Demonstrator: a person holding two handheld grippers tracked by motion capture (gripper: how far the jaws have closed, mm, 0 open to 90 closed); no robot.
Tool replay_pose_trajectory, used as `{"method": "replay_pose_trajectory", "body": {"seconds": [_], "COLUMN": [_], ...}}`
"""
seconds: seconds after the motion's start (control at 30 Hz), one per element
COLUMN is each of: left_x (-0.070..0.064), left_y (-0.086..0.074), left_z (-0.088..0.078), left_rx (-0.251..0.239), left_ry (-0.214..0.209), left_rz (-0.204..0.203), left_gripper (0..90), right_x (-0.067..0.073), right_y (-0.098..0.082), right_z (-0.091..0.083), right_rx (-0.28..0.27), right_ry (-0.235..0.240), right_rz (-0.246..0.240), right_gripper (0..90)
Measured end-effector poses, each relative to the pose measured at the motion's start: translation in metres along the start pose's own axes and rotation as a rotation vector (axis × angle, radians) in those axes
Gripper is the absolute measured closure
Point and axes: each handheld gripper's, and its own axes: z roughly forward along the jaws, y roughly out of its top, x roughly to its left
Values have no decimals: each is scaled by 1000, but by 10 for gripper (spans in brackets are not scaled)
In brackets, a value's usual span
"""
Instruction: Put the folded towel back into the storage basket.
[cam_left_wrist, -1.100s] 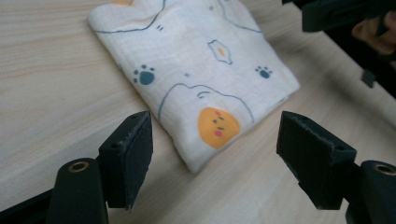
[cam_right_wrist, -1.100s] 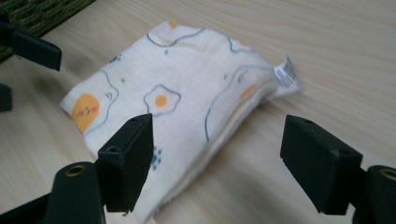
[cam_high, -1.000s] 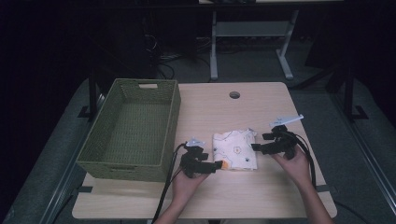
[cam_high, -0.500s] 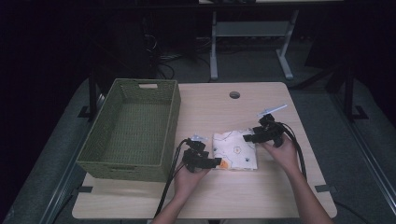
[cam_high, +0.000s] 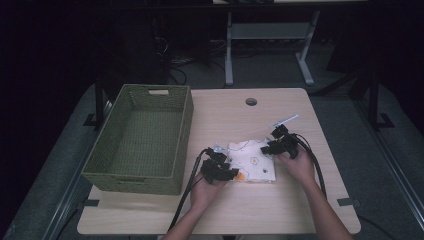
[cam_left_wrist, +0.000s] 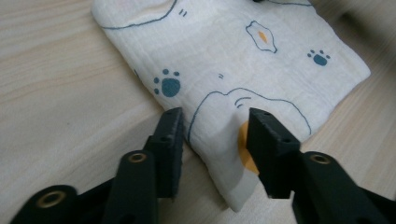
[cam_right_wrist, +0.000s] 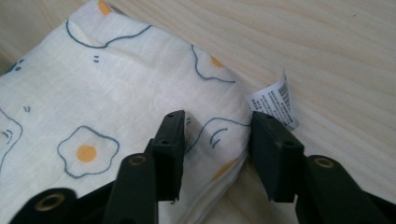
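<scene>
**Both grippers astride the folded cloth's corners**

In the high view your folded cloth (cam_high: 252, 161), cream with fried-egg and paw prints, lies flat on the table (cam_high: 280, 220) just right of the frame's centre, a little below the middle. The green woven basket (cam_high: 142, 142) sits at the left of that frame, near the cloth but not touching it, and a round hole (cam_high: 251, 101) in the tabletop shows above the cloth.

Your left gripper (cam_high: 220, 170) is at the cloth's lower left corner in the high view. In the left gripper view the cloth (cam_left_wrist: 233, 60) fills the upper middle of the frame, and its folded corner runs down between the two black jaws of your left gripper (cam_left_wrist: 215, 140). The jaws have just been closing and stand half spread: the one at the left of the frame rests at the cloth's edge, the one at the right sits on top of the fabric over an orange yolk. The cloth is between them, but I cannot tell that they pinch it yet.

Your right gripper (cam_high: 274, 145) is at the cloth's upper right corner in the high view. In the right gripper view the cloth (cam_right_wrist: 93, 93) covers the left half of the frame, and your right gripper (cam_right_wrist: 215, 140) also has jaws that have just been closing and are half spread. One jaw lies on the fabric; the other stands just off the folded edge, against the white care label (cam_right_wrist: 275, 100) sticking out at the corner. The corner is between them, not yet squeezed.
</scene>
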Motion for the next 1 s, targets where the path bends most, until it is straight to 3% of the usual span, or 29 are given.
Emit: {"method": "replay_pose_trajectory", "body": {"seconds": [0.17, 0.33, 0.47, 0.63, 0.67, 0.7, 0.73, 1.0], "left_x": [1, 4, 8, 6, 6, 6, 6, 5], "left_y": [3, 4, 4, 4, 4, 4, 5, 15], "left_z": [3, 5, 5, 4, 2, 2, 1, -19], "left_rx": [11, 15, 15, 13, 2, 2, -6, -54], "left_ry": [-7, -48, -73, -76, -98, -98, -103, -150], "left_rz": [15, -8, -34, -21, -25, -25, -27, -36], "left_gripper": [731, 830, 841, 846, 848, 849, 850, 853], "right_x": [1, 1, -3, -7, -8, -8, -11, -13], "right_y": [0, 0, -2, -4, -5, -5, -5, -2], "right_z": [1, 1, 1, 1, -1, -1, -5, -23], "right_rx": [11, 14, 6, -7, -16, -16, -43, -108], "right_ry": [7, 38, 76, 129, 159, 159, 195, 252], "right_rz": [15, 61, 105, 139, 159, 159, 182, 214], "right_gripper": [680, 767, 785, 796, 799, 799, 800, 801]}}
